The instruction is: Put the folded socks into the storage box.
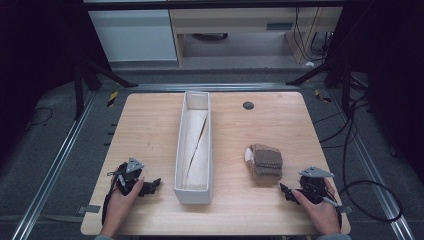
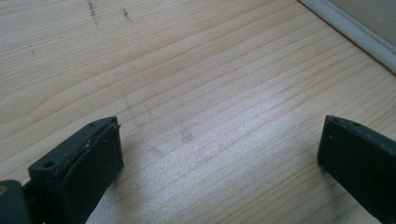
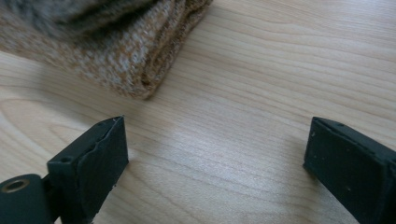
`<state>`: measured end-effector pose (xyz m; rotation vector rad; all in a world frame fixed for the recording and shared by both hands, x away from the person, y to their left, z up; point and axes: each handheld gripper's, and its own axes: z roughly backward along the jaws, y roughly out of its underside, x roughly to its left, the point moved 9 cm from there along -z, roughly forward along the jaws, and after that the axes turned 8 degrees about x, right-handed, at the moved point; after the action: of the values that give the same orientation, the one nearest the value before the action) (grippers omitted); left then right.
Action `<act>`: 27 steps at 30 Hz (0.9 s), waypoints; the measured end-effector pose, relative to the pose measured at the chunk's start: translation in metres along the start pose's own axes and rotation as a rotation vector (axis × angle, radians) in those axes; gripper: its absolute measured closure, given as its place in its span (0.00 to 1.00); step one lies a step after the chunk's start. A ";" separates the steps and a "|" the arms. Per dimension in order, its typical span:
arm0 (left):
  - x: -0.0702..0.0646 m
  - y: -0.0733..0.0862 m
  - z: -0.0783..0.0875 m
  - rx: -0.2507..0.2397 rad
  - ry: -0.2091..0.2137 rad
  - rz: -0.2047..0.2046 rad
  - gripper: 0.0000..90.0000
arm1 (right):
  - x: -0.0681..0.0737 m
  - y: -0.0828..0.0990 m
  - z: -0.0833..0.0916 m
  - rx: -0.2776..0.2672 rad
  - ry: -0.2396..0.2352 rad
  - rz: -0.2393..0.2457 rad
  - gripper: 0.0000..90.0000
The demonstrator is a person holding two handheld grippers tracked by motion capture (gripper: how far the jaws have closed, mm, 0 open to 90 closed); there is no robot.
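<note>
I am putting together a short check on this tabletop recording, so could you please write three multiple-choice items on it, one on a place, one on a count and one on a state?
1. Where does the folded brown knit cloth lie?
A. inside the white box
B. on the table, between the white box and the right gripper
C. at the table's far left corner

2. How many white boxes stand on the table?
A. one
B. two
C. three

3. How do the jaws of the right gripper stand?
A. shut on the cloth
B. shut on nothing
C. open, bare wood between them

Key: 1 B, the high view shows the cloth right of the box, just beyond the right gripper. 2 A, a single long, narrow box stands mid-table. 3 C, the right gripper view shows the jaws wide apart, the cloth lying ahead of them.
</note>
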<state>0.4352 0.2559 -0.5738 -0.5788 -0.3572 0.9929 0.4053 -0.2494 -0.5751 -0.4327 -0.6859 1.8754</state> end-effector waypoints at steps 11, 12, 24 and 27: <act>-0.001 0.001 0.000 -0.004 0.000 0.004 0.00 | 0.015 -0.031 0.040 0.027 -0.030 0.193 0.06; -0.001 0.001 0.000 -0.004 0.000 0.004 0.00 | 0.017 -0.034 0.044 0.039 -0.035 0.216 0.06; -0.001 0.001 0.001 -0.005 -0.002 0.007 0.00 | 0.045 -0.082 0.065 0.123 -0.068 0.523 0.11; -0.001 0.001 0.001 -0.003 -0.002 0.005 0.00 | 0.049 -0.090 0.066 0.119 -0.083 0.547 0.12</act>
<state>0.4338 0.2560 -0.5739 -0.5813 -0.3589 0.9975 0.4117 -0.1954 -0.4659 -0.5018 -0.5376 2.4474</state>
